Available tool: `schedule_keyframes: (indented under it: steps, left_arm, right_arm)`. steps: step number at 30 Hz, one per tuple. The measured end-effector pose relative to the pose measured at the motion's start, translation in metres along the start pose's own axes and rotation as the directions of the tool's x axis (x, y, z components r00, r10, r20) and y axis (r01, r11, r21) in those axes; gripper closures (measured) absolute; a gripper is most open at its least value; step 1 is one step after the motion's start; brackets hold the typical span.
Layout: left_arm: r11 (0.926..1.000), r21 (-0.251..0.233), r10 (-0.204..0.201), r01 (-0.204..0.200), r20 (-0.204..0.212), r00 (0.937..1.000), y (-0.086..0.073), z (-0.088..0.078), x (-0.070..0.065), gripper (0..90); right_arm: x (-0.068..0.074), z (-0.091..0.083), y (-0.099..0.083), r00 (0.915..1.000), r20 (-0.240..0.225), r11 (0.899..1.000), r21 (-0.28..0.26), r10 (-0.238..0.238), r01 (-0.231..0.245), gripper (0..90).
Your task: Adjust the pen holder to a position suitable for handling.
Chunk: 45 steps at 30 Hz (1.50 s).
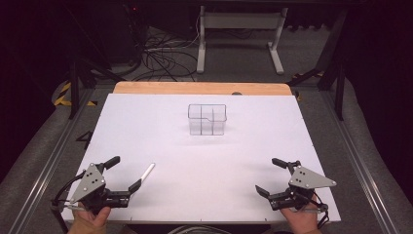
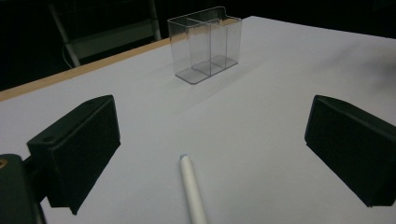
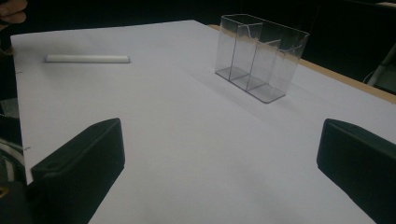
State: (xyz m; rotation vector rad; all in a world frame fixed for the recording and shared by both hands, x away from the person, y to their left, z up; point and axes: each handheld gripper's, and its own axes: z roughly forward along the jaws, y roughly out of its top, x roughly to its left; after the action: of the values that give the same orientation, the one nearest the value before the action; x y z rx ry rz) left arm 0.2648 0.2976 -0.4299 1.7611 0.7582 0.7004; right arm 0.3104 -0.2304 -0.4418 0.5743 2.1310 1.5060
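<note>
The left gripper stands wide and empty, just beside the thin white cylindrical stick lying on the white desk. The clear compartmented plastic container stands mid-desk. The right gripper stands wide, empty.

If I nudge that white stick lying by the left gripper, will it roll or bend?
The white stick looks round and smooth, so it would probably roll sideways on the flat white table. It lies perfectly straight, suggesting stiffness. Being thin, it is likely light and might slip between fingers.
</note>
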Motion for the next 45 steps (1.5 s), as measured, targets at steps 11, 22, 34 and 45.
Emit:
schedule_keyframes:
  steps: [11, 22, 34, 45]
  left_arm:
    - [0.9999, -0.005, -0.010, 0.010, -0.002, 0.9999, 0.000, 0.000, 0.001, 4.2]
    - [1.0000, 0.001, -0.009, 0.009, 0.002, 1.0000, 0.001, 0.004, 0.002, 4.6]
    - [0.9999, 0.006, -0.009, 0.009, 0.012, 0.9999, 0.002, 0.007, 0.003, 4.6]
    - [1.0000, 0.007, -0.005, 0.005, 0.012, 0.9999, 0.002, 0.008, 0.004, 4.6]
  right_arm:
    - [0.001, 0.001, 0.002, 1.0000, -0.002, 1.000, 0.001, 0.000, 0.000, 2.2]
    - [-0.003, 0.011, 0.021, 0.9999, -0.012, 1.000, 0.025, -0.007, 0.007, 3.3]
    - [-0.010, 0.031, 0.047, 0.9985, -0.050, 0.999, 0.024, -0.022, 0.023, 3.6]
    - [-0.010, 0.060, 0.071, 0.9949, -0.097, 1.000, 0.007, -0.029, 0.030, 3.6]
